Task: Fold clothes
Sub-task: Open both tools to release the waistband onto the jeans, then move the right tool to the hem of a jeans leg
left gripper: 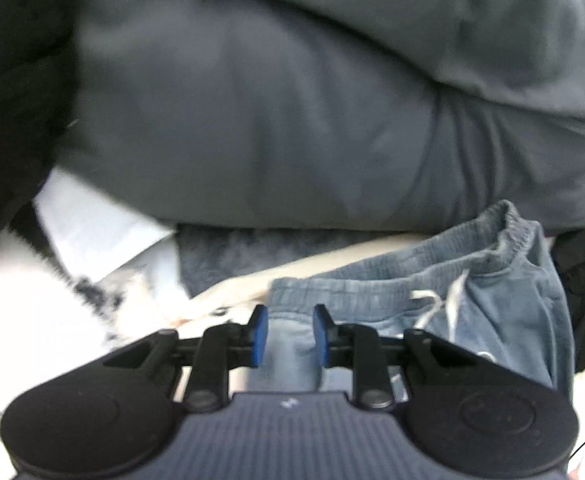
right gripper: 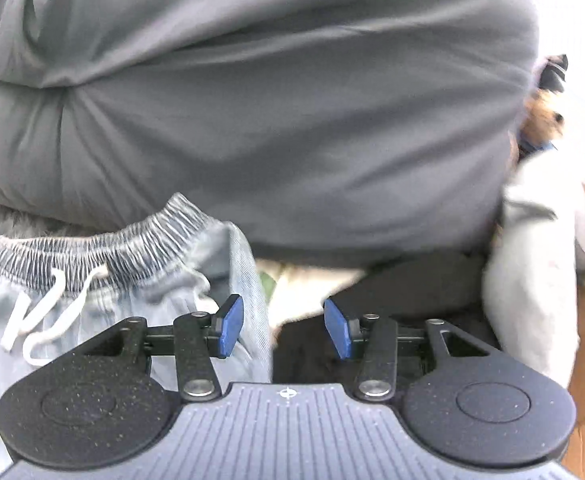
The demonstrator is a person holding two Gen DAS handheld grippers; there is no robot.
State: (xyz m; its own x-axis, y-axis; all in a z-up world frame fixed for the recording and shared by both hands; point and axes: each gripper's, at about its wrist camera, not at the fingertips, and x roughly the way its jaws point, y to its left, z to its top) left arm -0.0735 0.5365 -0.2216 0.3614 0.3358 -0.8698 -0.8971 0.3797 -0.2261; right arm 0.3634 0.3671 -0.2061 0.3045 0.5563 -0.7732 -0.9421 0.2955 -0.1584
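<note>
Shorts [left gripper: 492,304] of washed blue cloth, with a gathered waistband and a white drawstring [left gripper: 448,300], lie bunched in front of a big grey garment [left gripper: 276,112]. The left gripper [left gripper: 290,334] is narrowly parted with the shorts' cloth running between its pads, though whether it pinches I cannot tell. The right gripper [right gripper: 284,330] is wide apart at the shorts' right edge, holding nothing. Judging by this, the shorts are being gripped for spreading or folding; which, the bunched cloth does not settle.

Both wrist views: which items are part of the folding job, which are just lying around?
In play:
- blue drawstring pants, fabric between the left gripper fingers
- right gripper, open beside the pants' edge

Lying about:
- big grey garment
- black garment
- white fluffy fabric
</note>
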